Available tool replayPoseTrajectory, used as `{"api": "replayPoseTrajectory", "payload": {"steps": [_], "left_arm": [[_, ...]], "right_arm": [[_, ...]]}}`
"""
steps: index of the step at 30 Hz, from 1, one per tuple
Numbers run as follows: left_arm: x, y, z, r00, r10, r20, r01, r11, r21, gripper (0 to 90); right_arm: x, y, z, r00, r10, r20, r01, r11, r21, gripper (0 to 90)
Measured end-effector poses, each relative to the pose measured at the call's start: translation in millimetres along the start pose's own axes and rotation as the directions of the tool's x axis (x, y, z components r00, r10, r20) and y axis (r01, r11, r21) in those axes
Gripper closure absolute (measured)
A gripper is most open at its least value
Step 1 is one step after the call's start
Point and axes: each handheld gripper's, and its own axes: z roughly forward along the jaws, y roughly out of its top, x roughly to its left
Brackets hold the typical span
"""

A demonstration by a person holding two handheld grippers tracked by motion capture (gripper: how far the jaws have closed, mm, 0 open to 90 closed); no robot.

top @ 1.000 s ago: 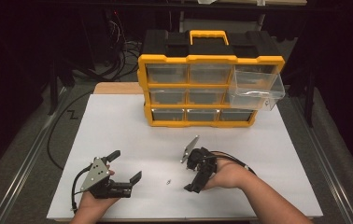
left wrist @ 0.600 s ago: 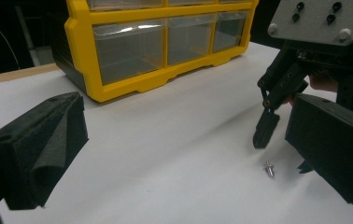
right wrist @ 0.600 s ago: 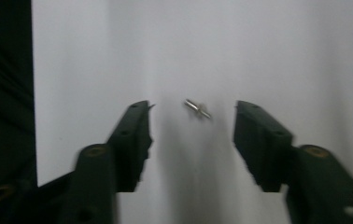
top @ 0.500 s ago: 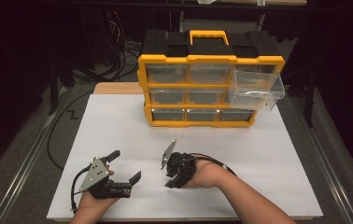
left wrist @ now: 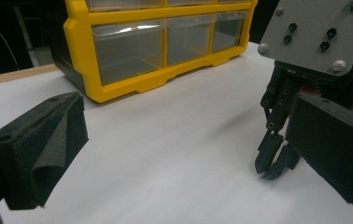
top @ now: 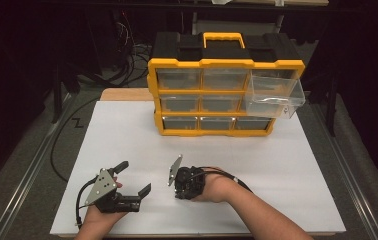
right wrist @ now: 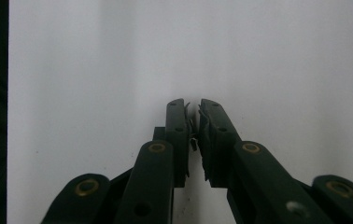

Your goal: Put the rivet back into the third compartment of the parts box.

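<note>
My right gripper (top: 180, 194) points straight down at the white sheet (top: 127, 130), its tips touching the surface near the front middle. In the right gripper view its jaws (right wrist: 192, 105) are nearly closed, with a tiny dark part (right wrist: 193, 142) pinched in the narrow gap. My left gripper (top: 136, 177) lies low at the front left, open and holding nothing. The left gripper view looks between its own spread jaws (left wrist: 184, 154) at the right gripper (left wrist: 273, 167) tip-down on the sheet. A yellow and black drawer organizer (top: 225, 63) stands at the back.
The organizer's top right clear drawer (top: 276, 97) is pulled out and overhangs the sheet. The other drawers (left wrist: 128, 46) are pushed in. Cables (top: 122, 70) lie behind the table at the left. A metal rail (top: 27, 170) runs along the table's left side.
The right gripper has moved left and toward the front, tipped down onto the spot where a small dark speck lay, and its jaws have closed in. The left gripper has stayed still.
</note>
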Motion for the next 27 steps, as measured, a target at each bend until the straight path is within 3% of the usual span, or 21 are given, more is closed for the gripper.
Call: {"api": "replayPoseTrajectory", "payload": {"steps": [5, 14, 20, 22, 27], "left_arm": [[0.0, 0.0, 0.7, 1.0000, -0.001, 0.000, 0.001, 1.0000, 0.002, 0.4], [0.2, -0.4, 1.9, 1.0000, -0.004, -0.007, 0.004, 1.0000, 0.006, 0.4], [-0.3, -0.6, 1.7, 0.9999, -0.004, -0.009, 0.005, 1.0000, 0.007, 0.3], [-0.1, -0.7, 1.9, 0.9999, -0.003, -0.010, 0.003, 0.9999, 0.010, 0.4], [-0.2, -0.9, 2.3, 1.0000, 0.001, -0.008, -0.001, 0.9999, 0.015, 0.4]], "right_arm": [[0.0, 0.9, -1.9, 0.9998, -0.014, -0.013, 0.014, 1.000, 0.005, 84.0], [-3.1, -18.6, -24.9, 0.9985, 0.033, -0.043, -0.033, 0.999, -0.013, 84.0], [-6.6, -53.3, -38.8, 0.9931, 0.111, -0.039, -0.112, 0.994, -0.011, 84.0], [-7.7, -57.2, -40.3, 0.9921, 0.118, -0.042, -0.119, 0.993, -0.011, 84.0], [-11.1, -89.7, -52.8, 0.9860, 0.162, -0.038, -0.162, 0.987, 0.013, 84.0]]}}
